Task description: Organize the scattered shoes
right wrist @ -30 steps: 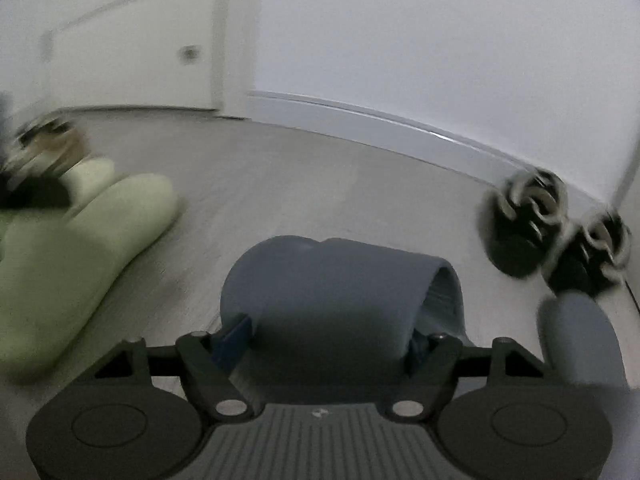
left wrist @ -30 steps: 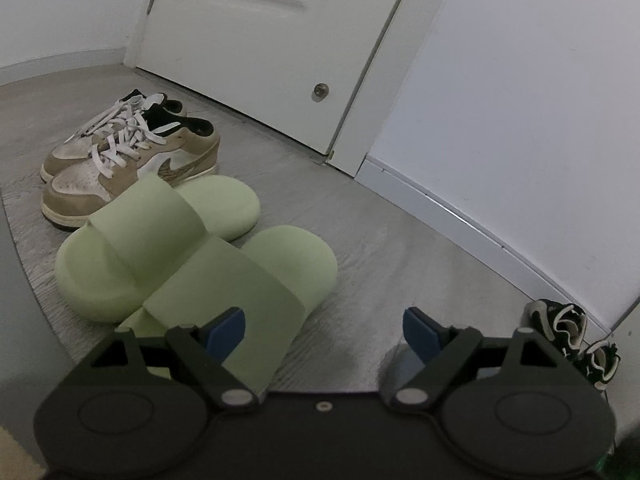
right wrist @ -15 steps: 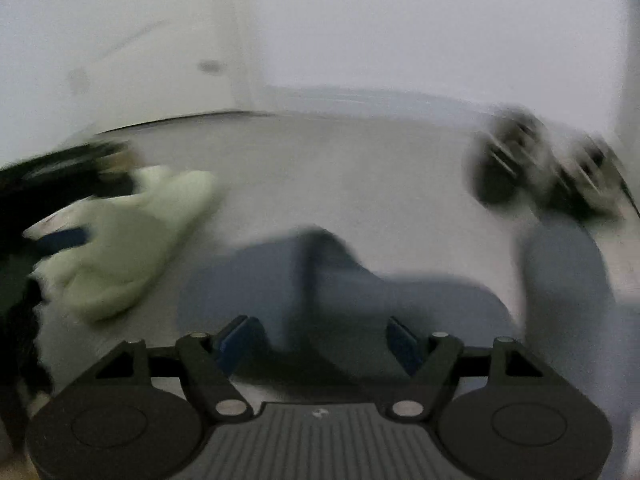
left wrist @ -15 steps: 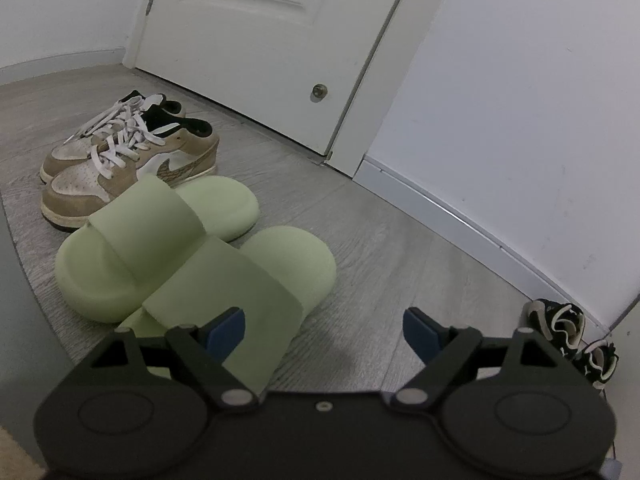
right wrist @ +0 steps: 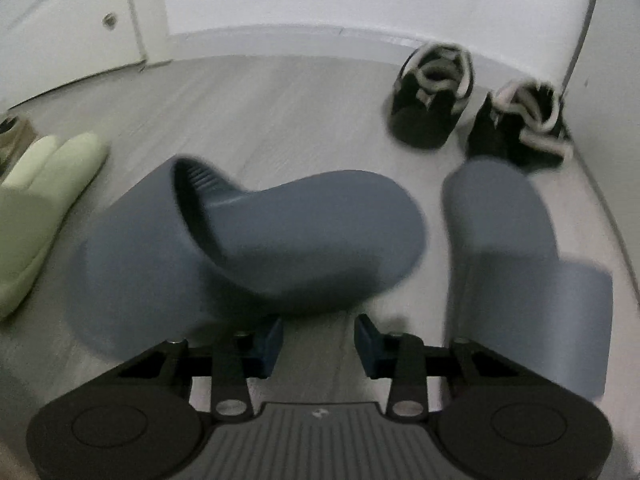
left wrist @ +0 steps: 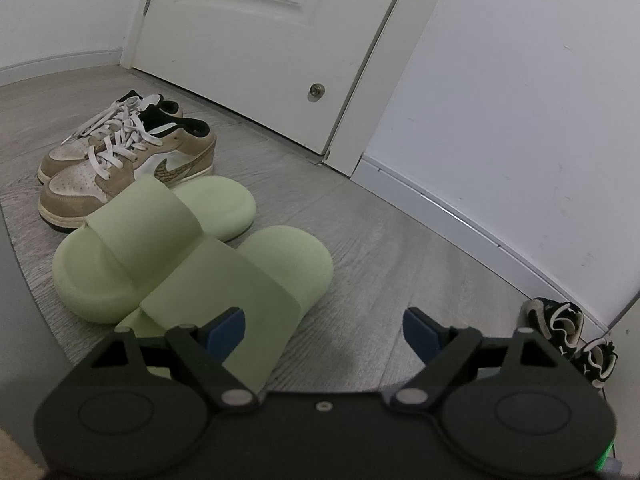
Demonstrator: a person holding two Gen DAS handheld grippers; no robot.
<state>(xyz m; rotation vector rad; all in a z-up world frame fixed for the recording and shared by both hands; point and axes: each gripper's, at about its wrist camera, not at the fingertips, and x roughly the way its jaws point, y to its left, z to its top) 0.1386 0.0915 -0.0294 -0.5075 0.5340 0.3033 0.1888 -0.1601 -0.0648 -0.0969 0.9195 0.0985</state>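
A home entryway: grey plank floor (left wrist: 380,248), white panelled door (left wrist: 256,40), baseboard (left wrist: 460,208), everyday shoes (left wrist: 124,152) on the floor.

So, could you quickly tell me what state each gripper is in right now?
Left gripper: open wide, holding nothing.
Right gripper: open, jaws just been closing, nothing between them; grey slipper lies just ahead.

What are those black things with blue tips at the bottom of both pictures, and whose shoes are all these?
Those are two grabbing tools that a person holds, one in each hand, each carrying a camera that looks past its fingers. The left tool is open over the grey floor, near soft pale green slides and tan lace-up sneakers. The right tool has just been closing, yet nothing sits between its blue pads; a blue-grey rubber slide lies tipped just ahead, its partner beside it, and small black fur-lined shoes by the wall. Whose they are, the pictures don't say.
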